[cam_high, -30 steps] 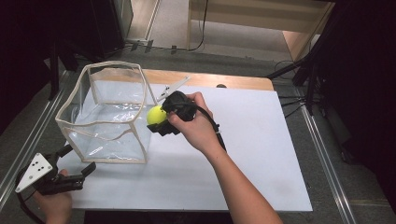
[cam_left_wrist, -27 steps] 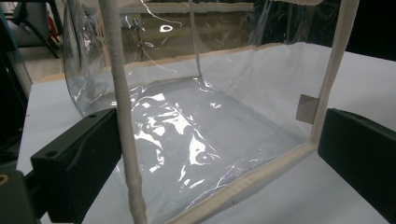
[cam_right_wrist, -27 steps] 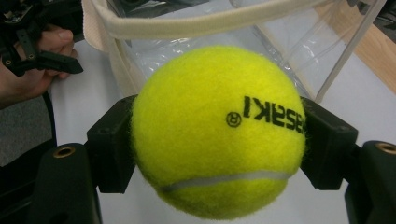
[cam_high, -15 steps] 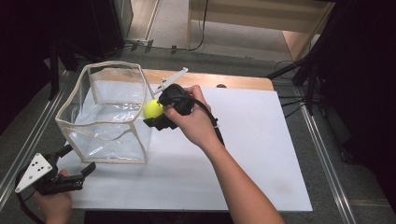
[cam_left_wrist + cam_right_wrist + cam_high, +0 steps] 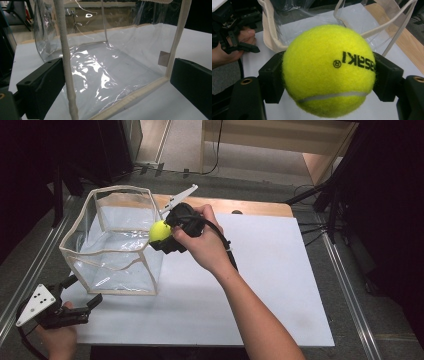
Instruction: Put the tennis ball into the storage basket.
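Clamping the ball (image 5: 160, 231) between its jaws at the bag's (image 5: 107, 251) near rim, the right gripper (image 5: 167, 234) readies a drop while the left gripper (image 5: 82, 295), jaws apart, flanks the bag's corner to steady it.

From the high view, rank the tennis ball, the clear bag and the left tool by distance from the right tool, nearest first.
1. Tennis ball: clamped in the right tool.
2. Clear bag: just left of it, its rim beside the ball.
3. Left tool: farthest, at the table's near left corner.
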Motion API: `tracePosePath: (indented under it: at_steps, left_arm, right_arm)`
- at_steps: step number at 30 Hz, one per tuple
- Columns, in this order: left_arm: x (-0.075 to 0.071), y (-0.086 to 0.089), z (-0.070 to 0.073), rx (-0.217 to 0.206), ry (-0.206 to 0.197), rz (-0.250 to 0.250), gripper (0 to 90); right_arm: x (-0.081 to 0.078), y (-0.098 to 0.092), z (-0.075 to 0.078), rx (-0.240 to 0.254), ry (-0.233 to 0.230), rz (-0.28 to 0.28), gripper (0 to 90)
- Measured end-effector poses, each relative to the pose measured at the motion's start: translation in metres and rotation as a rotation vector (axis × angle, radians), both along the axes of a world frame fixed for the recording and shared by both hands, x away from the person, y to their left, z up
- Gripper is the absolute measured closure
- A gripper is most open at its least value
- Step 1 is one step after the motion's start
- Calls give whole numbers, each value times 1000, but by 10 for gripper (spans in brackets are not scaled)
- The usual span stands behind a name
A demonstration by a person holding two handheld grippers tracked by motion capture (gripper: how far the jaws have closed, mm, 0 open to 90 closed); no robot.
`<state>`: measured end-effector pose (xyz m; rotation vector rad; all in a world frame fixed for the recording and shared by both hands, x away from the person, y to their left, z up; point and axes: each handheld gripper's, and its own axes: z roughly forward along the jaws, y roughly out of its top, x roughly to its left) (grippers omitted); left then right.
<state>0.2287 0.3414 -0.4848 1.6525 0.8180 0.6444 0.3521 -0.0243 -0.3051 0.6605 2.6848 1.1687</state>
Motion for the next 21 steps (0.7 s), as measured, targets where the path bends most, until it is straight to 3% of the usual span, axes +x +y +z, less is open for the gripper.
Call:
tracePosePath:
  at_steps: [21]
  left_arm:
    - [0,0,0,-3,1,-2,1]
  right_arm:
    - [6,15,20,9,-35,1,236]
